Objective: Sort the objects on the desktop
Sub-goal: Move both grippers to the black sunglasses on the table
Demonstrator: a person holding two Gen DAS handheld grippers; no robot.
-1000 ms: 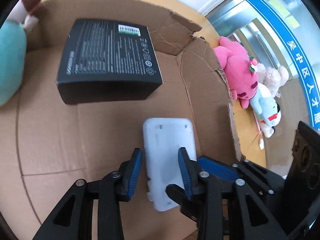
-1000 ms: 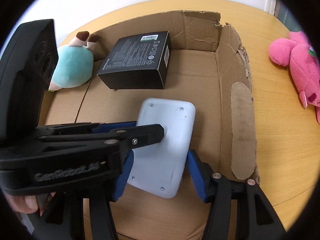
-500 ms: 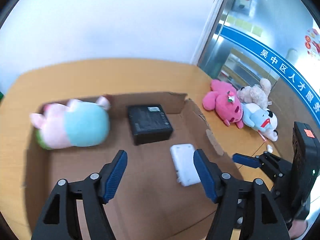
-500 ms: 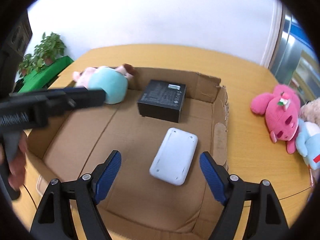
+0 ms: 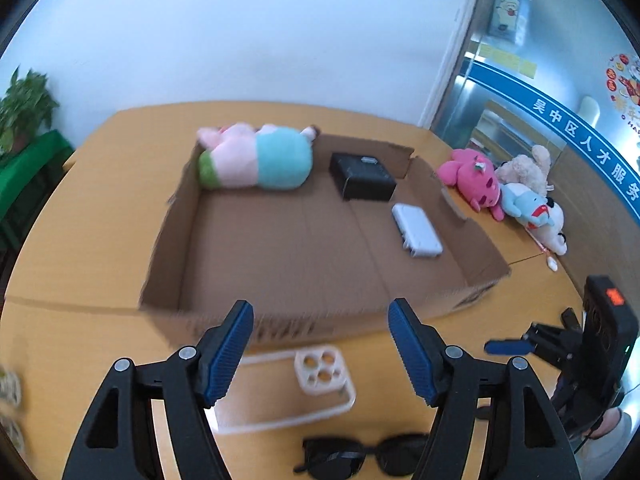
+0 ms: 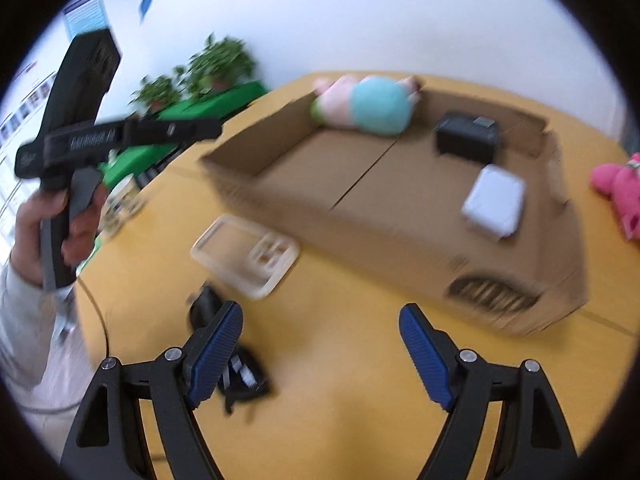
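Now that both grippers have pulled back from the box [image 5: 484, 276], the white device [image 5: 417, 230] lies released inside it at 2 o'clock, beside the black carton [image 5: 362, 176]. Left gripper [image 5: 320, 354] and right gripper [image 6: 320, 354] hang wide and empty. Phone case [image 5: 304, 384] and sunglasses [image 5: 360, 456], at 6 o'clock outside, look next.

Beyond the left claw's ribbed blue fingertips [image 5: 226, 356] lay a translucent, glossy plastic phone case [image 5: 288, 388] on the smooth yellow wooden table [image 5: 92, 232]. Farther ahead, the matt brown corrugated cardboard box [image 5: 280, 316] held a fuzzy pink-and-teal cloth plush [image 5: 260, 158] and a matt white plastic slab [image 5: 416, 230].
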